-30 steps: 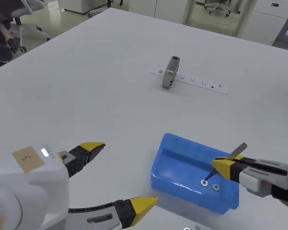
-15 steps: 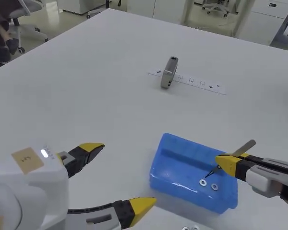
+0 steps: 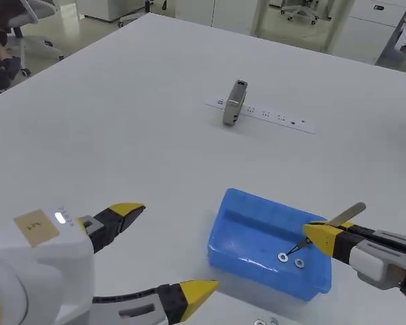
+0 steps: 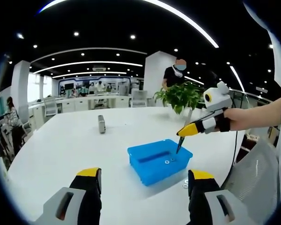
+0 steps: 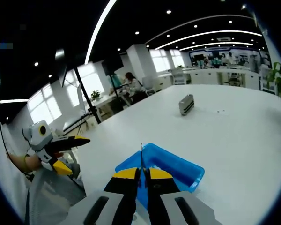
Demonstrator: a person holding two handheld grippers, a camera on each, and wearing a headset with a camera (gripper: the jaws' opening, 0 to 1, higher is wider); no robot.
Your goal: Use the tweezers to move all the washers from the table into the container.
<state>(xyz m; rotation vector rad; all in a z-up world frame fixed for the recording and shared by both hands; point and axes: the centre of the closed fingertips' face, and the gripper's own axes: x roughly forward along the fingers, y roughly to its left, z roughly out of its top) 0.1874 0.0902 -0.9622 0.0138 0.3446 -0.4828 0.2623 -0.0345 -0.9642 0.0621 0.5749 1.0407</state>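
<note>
Washer transfer, part-way through. The right gripper (image 3: 319, 235) has its fingers clenched on the tweezers (image 3: 325, 229), which slant down and to the left into the blue container (image 3: 257, 223). The tweezer tips sit low inside the container, just beside two washers (image 3: 282, 257) that lie on its floor. Whether the tips touch or grip either washer cannot be told at this size. In the right gripper view the tweezers rise straight between the two closed yellow fingers (image 5: 126, 173), with the container directly beyond them. The left gripper (image 3: 161, 252) hovers over the desk (image 3: 122, 122) to the left of the container, fingers released and spread wide, grasping nothing. Progress: two washers are in the container, so that share of the task is judged done. At least two loose washers (image 3: 260, 322) lie on the desk just beside the container's near wall, at the bottom edge of the head view. They also show in the left gripper view, close to the container's corner. These are judged to be what is left. Any others outside the views cannot be counted. Well apart, at the far middle of the desk, a grey block (image 3: 233, 103) stands beside a flat white socket strip (image 3: 277, 116). Neither is part of the task.
</note>
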